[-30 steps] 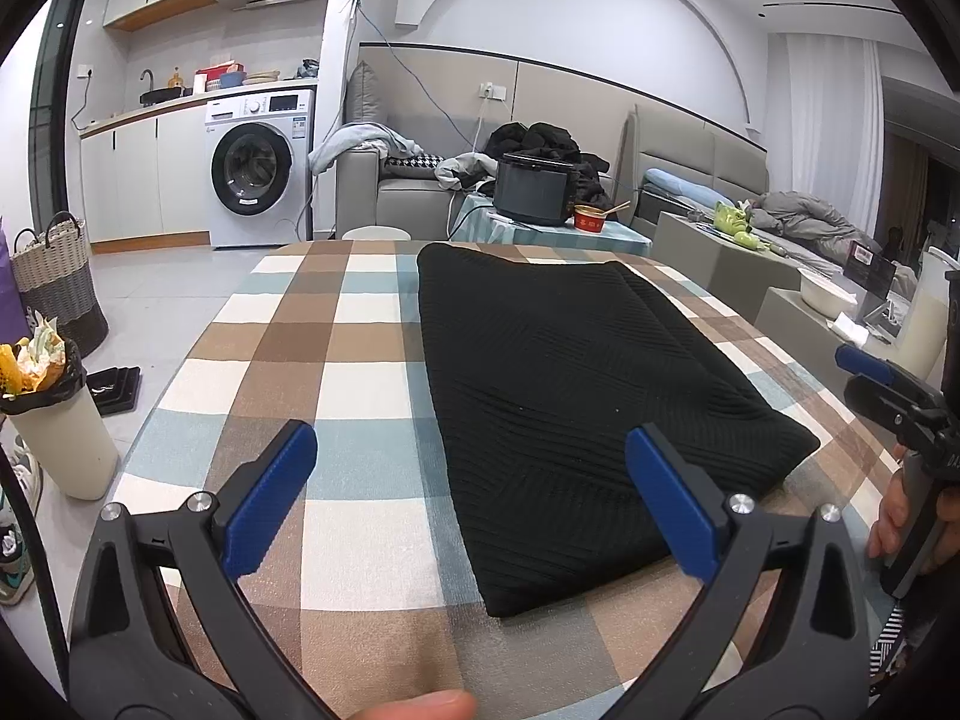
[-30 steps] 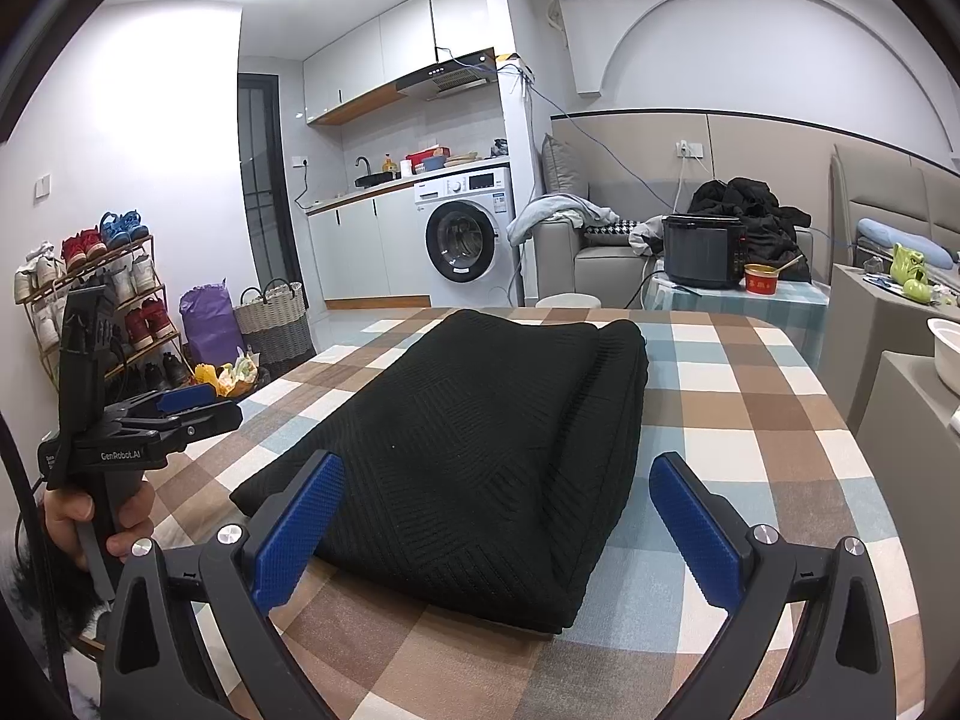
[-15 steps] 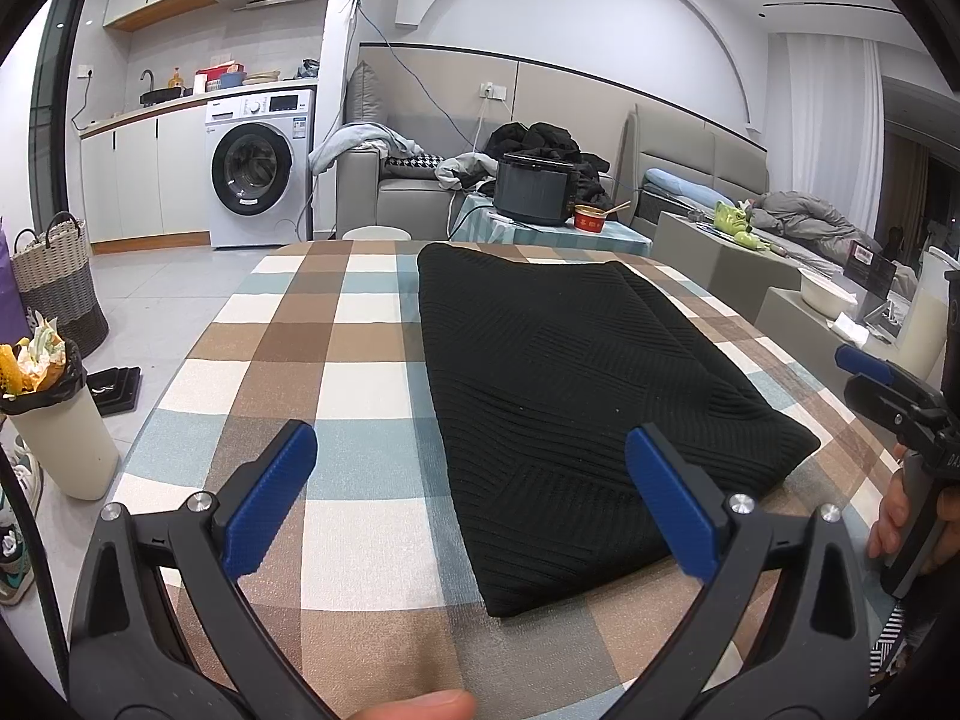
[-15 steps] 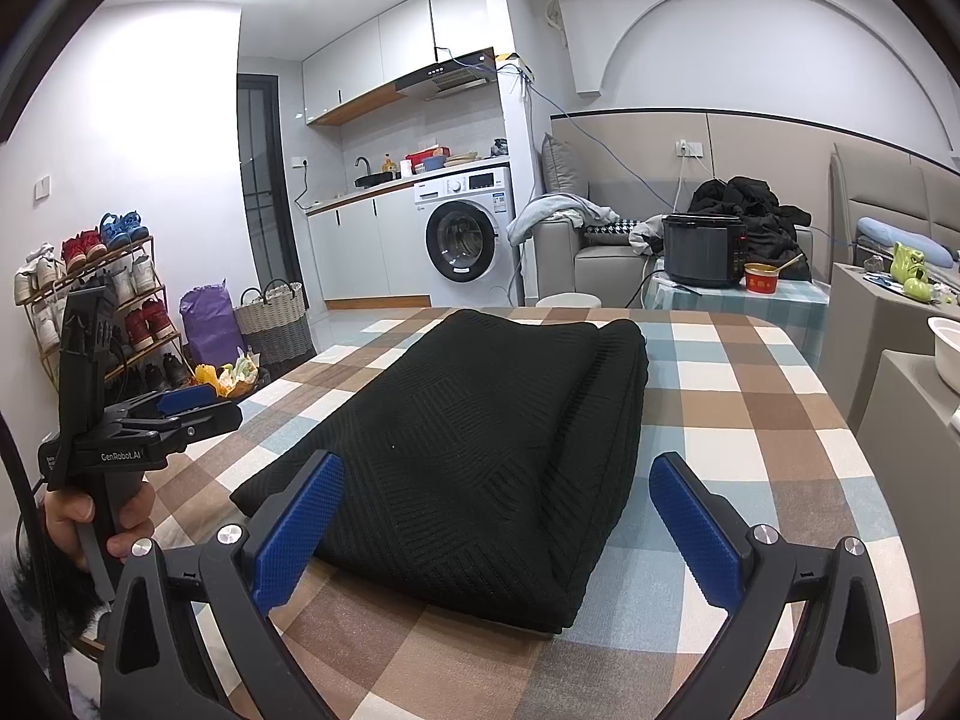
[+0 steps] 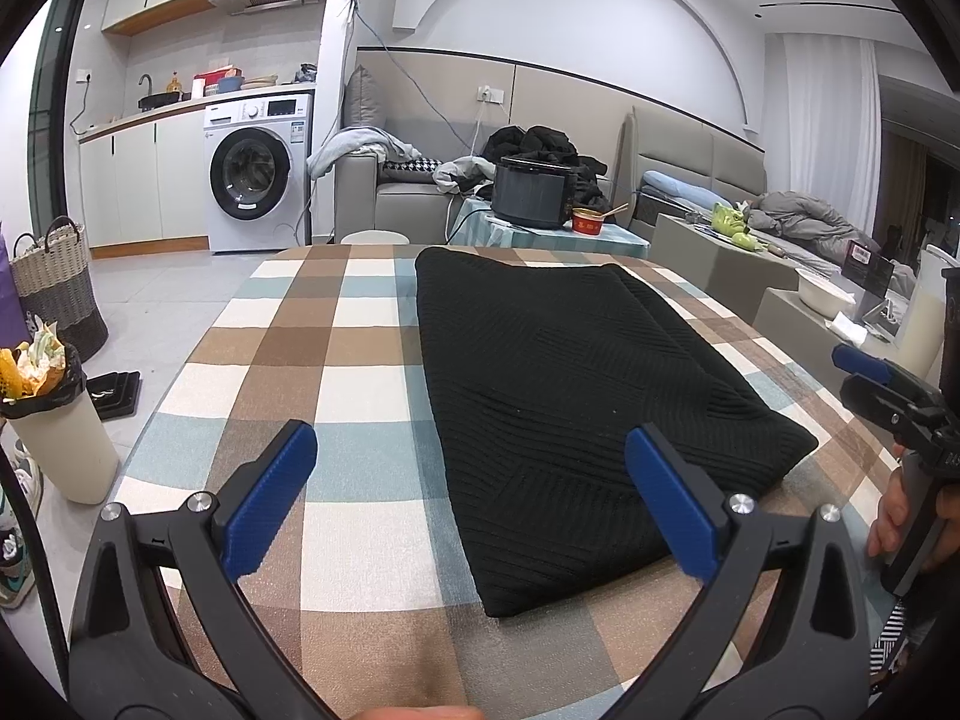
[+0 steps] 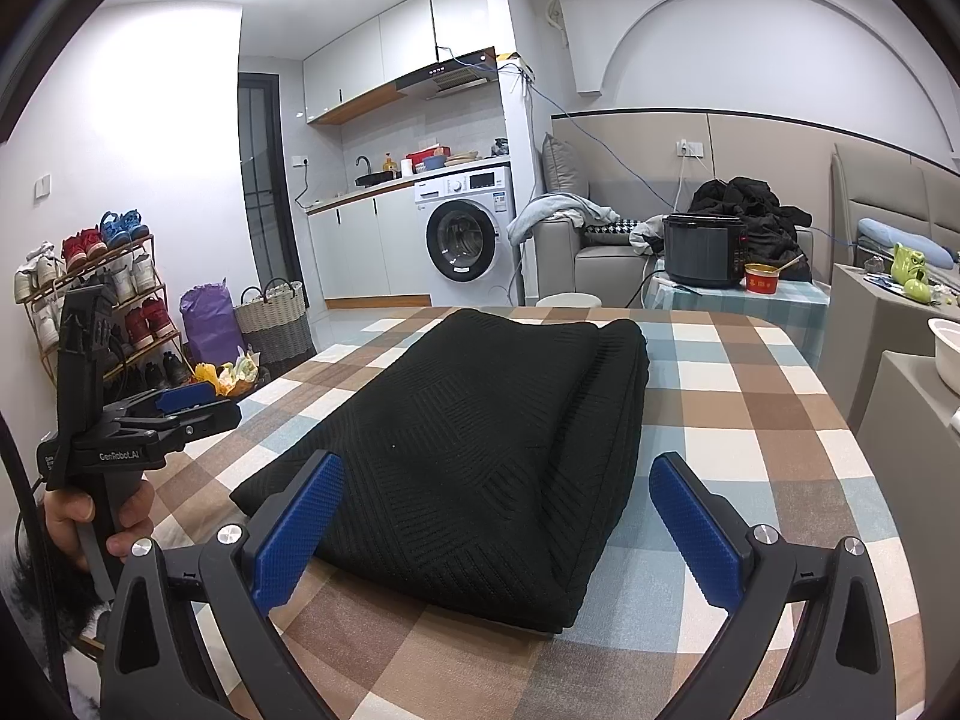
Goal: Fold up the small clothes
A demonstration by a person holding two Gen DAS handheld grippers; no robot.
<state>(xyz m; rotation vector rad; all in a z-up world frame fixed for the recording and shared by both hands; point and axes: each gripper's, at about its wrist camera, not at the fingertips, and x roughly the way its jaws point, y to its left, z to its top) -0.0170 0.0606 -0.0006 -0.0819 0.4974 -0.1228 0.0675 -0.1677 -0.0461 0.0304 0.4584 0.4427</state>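
A black knit garment (image 5: 570, 384) lies folded into a long rectangle on the checked tablecloth (image 5: 336, 372); it also shows in the right wrist view (image 6: 480, 438). My left gripper (image 5: 474, 486) is open and empty, held just short of the garment's near left corner. My right gripper (image 6: 498, 516) is open and empty, with its jaws either side of the garment's near right end. Each gripper shows in the other's view: the right one at the right edge (image 5: 888, 390), the left one at the left edge (image 6: 174, 408).
The checked table (image 6: 744, 420) ends close in front of me. A bin (image 5: 54, 420) and a woven basket (image 5: 54, 282) stand on the floor to the left. A shoe rack (image 6: 102, 300), a washing machine (image 5: 258, 174) and a sofa (image 5: 396, 192) are beyond.
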